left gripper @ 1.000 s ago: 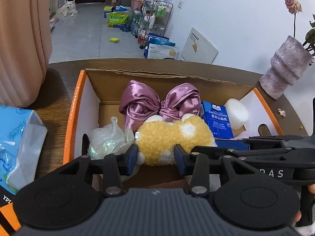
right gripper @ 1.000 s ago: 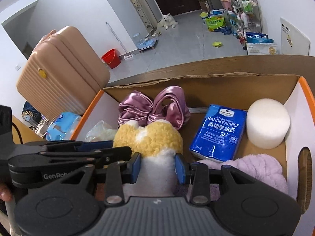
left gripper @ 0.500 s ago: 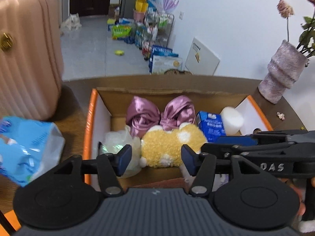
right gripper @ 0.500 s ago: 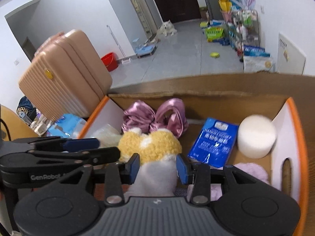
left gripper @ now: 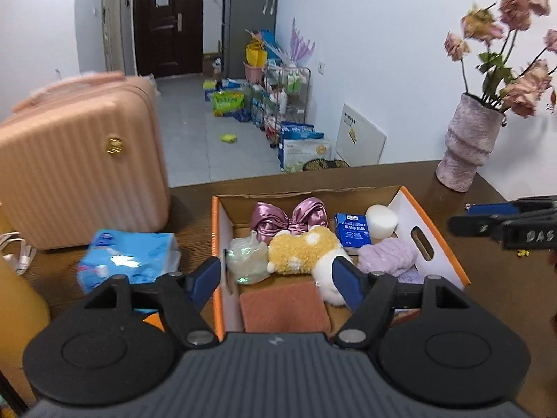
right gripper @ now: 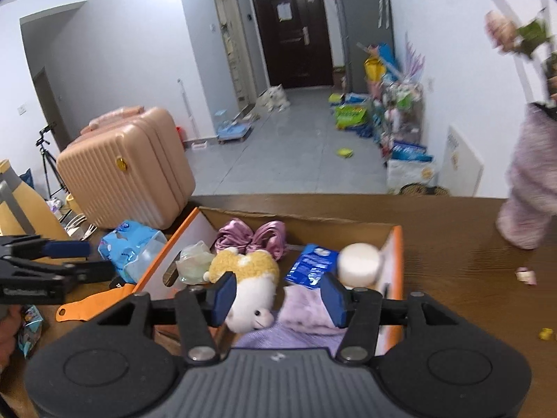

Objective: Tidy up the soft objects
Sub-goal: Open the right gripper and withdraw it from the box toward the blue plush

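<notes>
even, soft indoor light; strong fisheye bending at the edges; the dried flowers (right gripper: 515, 31) smear with motion blur.

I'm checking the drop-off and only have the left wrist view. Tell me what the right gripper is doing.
Observer: The right gripper is open over the near end of the cardboard box, fingers wide apart, gripping nothing.
Operator: Describe the plush toy's face; a finger blocks it here.
Observer: The plush toy lies with its white snout toward the right camera, one black eye showing.
Operator: Name what lies on the table left of the box.
Observer: An orange strip with a hole at its end lies flat beside the box's left wall.
</notes>
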